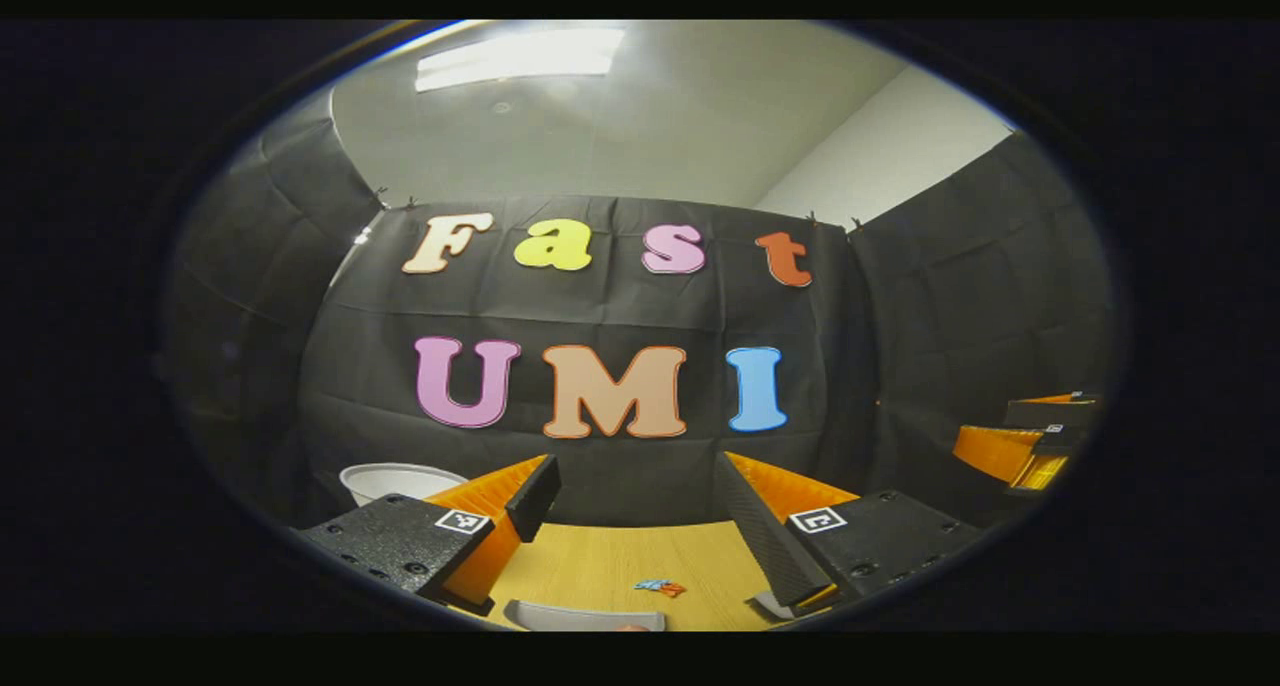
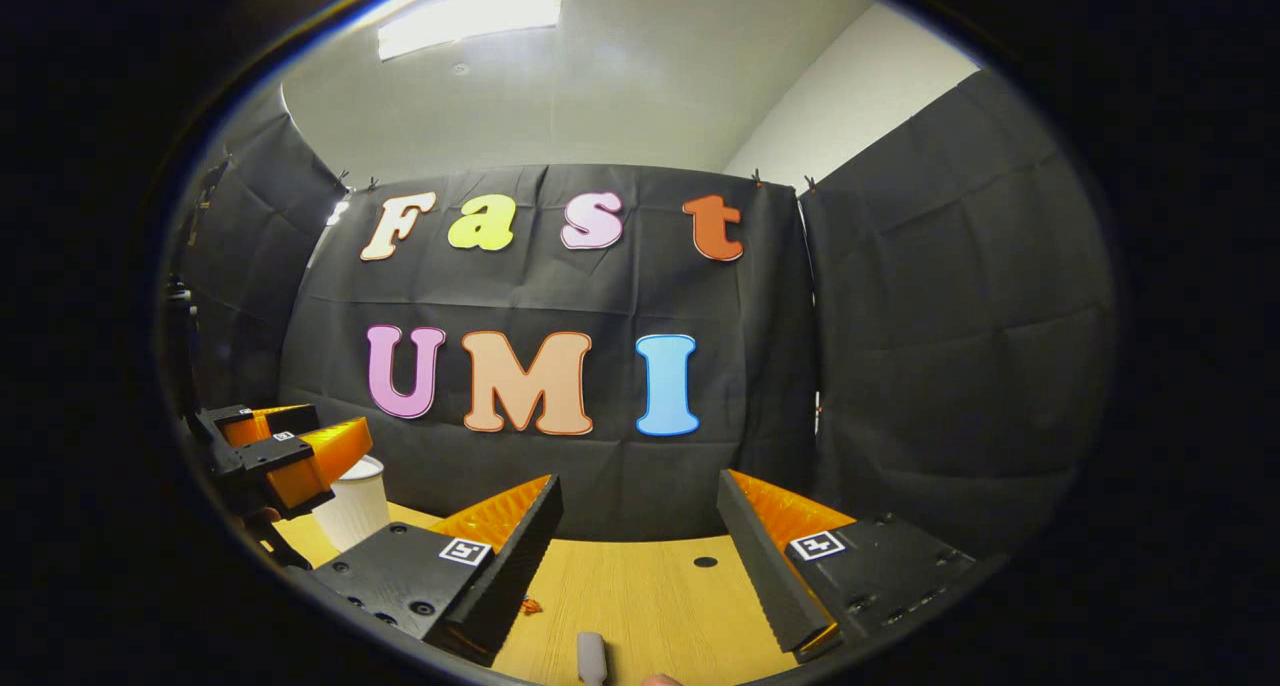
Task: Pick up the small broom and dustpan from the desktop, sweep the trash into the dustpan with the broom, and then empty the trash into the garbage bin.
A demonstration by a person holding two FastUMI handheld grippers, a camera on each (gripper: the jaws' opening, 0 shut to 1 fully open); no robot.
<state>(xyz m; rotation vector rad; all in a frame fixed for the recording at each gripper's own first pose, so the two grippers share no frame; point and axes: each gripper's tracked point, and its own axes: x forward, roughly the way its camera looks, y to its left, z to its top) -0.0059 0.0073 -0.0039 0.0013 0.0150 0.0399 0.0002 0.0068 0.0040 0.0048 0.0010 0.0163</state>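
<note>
Left tool (image 1: pixel 638 511): fingers spread wide apart, nothing held between them and nothing touched; it is held above the wooden surface (image 1: pixel 600 566) and aimed toward the black cloth wall (image 1: pixel 600 306). The same tool is seen farther off at the left edge of the right gripper view (image 2: pixel 285 451), raised above the surface in front of the bin.

Right tool (image 2: pixel 640 546): fingers likewise set wide apart, empty, in contact with nothing, held above the surface and facing the wall. It is also seen at the right edge of the left gripper view (image 1: pixel 1030 446); from that angle its opening cannot be judged.

Trash (image 1: pixel 660 587): a small cluster of blue and orange scraps, lying on the surface between the left tool's fingers as seen from its camera, nearer the right finger. One small orange scrap (image 2: pixel 531 606) is seen on the surface just beside the right tool's left finger.

Dustpan (image 1: pixel 585 618): a pale grey, flat piece lying on the surface at the near edge, below the left tool, only partly seen.

Broom handle (image 2: pixel 591 658): a short grey rounded end, lying on the surface at the near edge, between the right tool's fingers as seen from its camera.

Garbage bin (image 1: pixel 395 481): white, round, ribbed wall, standing upright at the far left corner of the surface, against the wall. Its contents cannot be seen.
</note>
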